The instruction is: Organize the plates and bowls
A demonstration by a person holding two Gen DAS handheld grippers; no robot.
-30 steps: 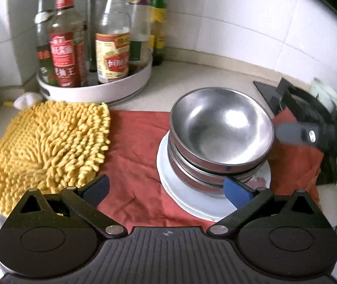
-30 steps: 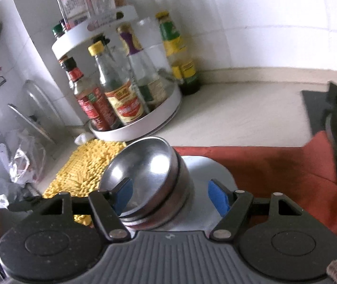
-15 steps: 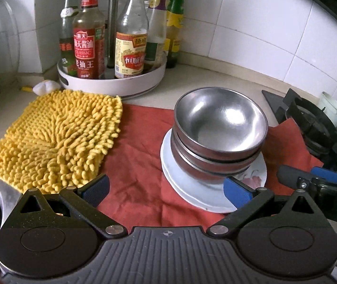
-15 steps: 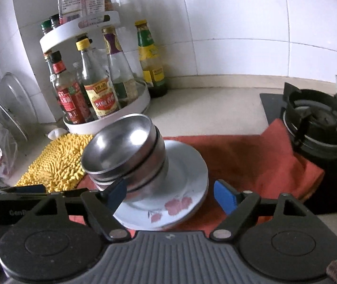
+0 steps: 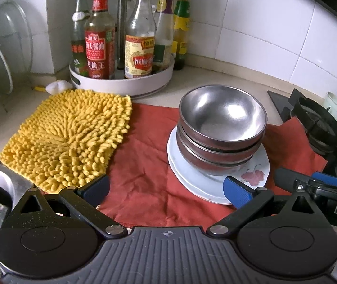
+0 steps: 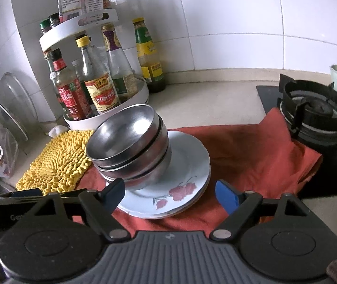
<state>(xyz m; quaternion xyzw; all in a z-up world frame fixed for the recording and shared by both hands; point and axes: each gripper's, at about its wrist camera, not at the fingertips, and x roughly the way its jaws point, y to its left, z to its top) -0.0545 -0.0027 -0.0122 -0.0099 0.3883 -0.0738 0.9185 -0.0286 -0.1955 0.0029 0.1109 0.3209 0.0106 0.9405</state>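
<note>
**Bowls stacked on plates, both grippers clear of them**

White-tiled walls meet a pale beige kitchen counter [image 6: 215, 99], where a rust-red cloth [image 5: 149, 165] lies spread flat. On the cloth sits a stack of white plates with a red flower print [image 6: 180, 179], and on the plates stands a nested stack of round stainless-steel bowls with dark red outer walls [image 5: 220, 127]. In the right wrist view the bowl stack leans toward the left and sits off-centre on the plates, toward their left side.

A shaggy yellow microfibre mat [image 5: 71, 137] overlaps the cloth's left edge. Behind it a white round turntable rack [image 5: 121, 85] holds upright sauce and vinegar bottles [image 5: 97, 47]. A black gas burner [image 6: 315, 111] stands at the cloth's right end, and glass pot lids [image 5: 5, 47] lean against the wall at far left.

The left gripper [image 5: 166, 189] hangs above the cloth's near edge with its blue-padded jaws spread wide and nothing between them; its right pad shows in front of the plate rim. The right gripper [image 6: 170, 195] has just been opening its jaws, which now stand wide apart on either side of the plates' near edge, pads pressing on nothing. Whether the left pad touches the lowest bowl cannot be told.
</note>
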